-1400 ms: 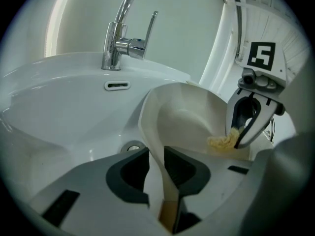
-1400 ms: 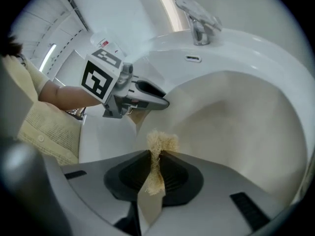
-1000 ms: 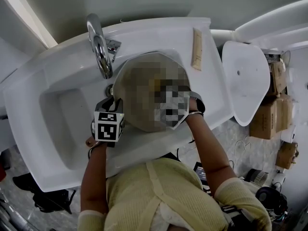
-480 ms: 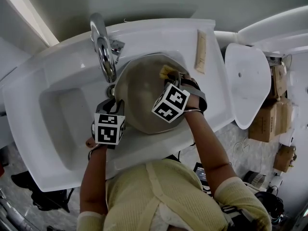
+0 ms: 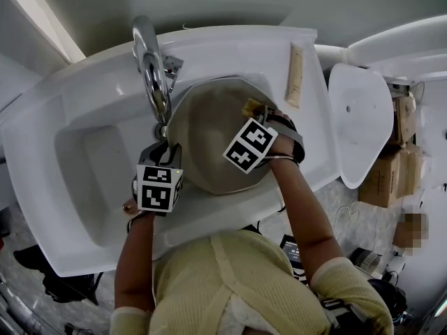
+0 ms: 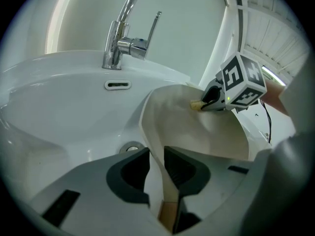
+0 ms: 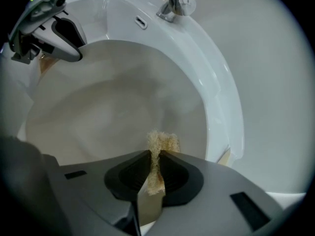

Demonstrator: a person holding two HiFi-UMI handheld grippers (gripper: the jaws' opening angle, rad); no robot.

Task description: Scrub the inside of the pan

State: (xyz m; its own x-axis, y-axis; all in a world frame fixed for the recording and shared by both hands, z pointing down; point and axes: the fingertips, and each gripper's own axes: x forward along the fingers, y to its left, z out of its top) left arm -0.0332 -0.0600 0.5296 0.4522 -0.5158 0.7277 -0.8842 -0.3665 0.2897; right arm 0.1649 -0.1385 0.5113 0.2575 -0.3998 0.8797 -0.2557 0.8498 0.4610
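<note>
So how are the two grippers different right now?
The left gripper pinches the rim of the pan; the right gripper pinches a yellowish sponge. The left gripper sits at the pan's edge; the right gripper reaches inside it. Both are shut on something.

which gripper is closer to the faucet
Left. The left gripper clamps the pan at its rim, on the side next to the faucet. The right gripper, shut on the sponge, is across the pan at its right wall.
</note>
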